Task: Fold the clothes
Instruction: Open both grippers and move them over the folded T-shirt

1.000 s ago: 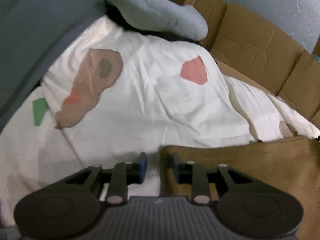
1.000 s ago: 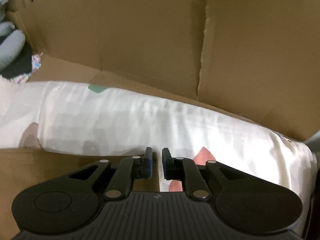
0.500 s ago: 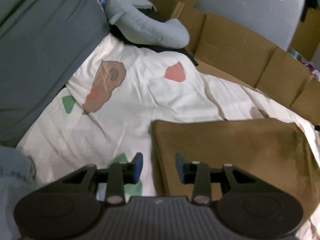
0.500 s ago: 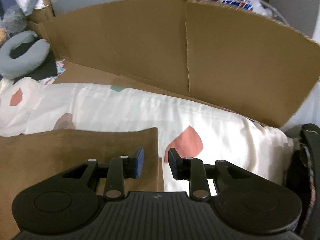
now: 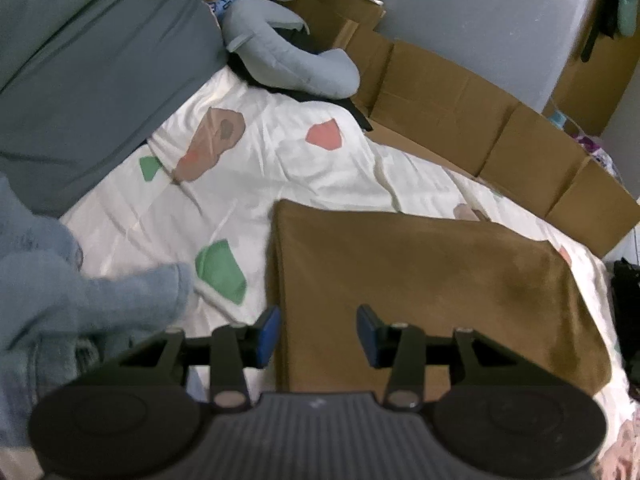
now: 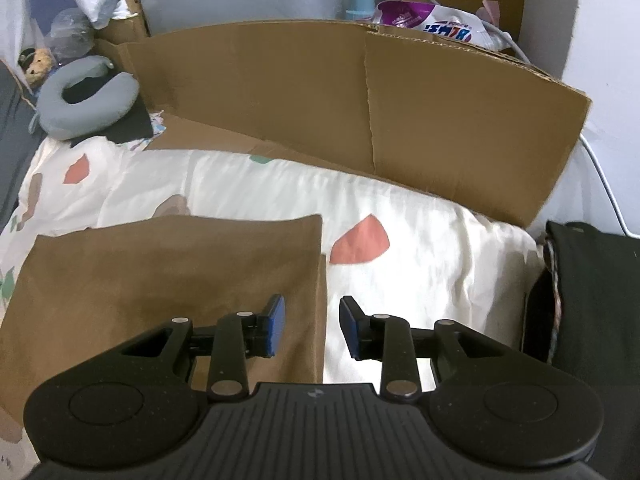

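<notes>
A: Where does the brown garment [image 5: 432, 280] lie?

B: Flat on the white patterned sheet [image 5: 280, 168], folded into a neat rectangle, its left edge under the left gripper [image 5: 318, 330] and its right edge under the right gripper [image 6: 311, 328]. Cardboard panels [image 6: 360, 92] stand behind it, and a grey neck pillow [image 5: 296, 64] sits at the head of the bed.

A: And the tongs — holding anything?

B: No. The left jaws are opening, parted partway, with only air between the pads; the cloth lies below them, not pinched. The right jaws are parted to a similar gap and just as empty, straddling the garment's right edge from above.

A: So which step is this?

B: By my reading, a fold is just laid down and let go — both grippers hover clear of the cloth.

A: Next?

B: Likely another fold, or moving on to the blue denim [image 5: 80, 304] at the left. Either calls for coming down and nipping an edge cleanly, without dragging the sheet.
</notes>
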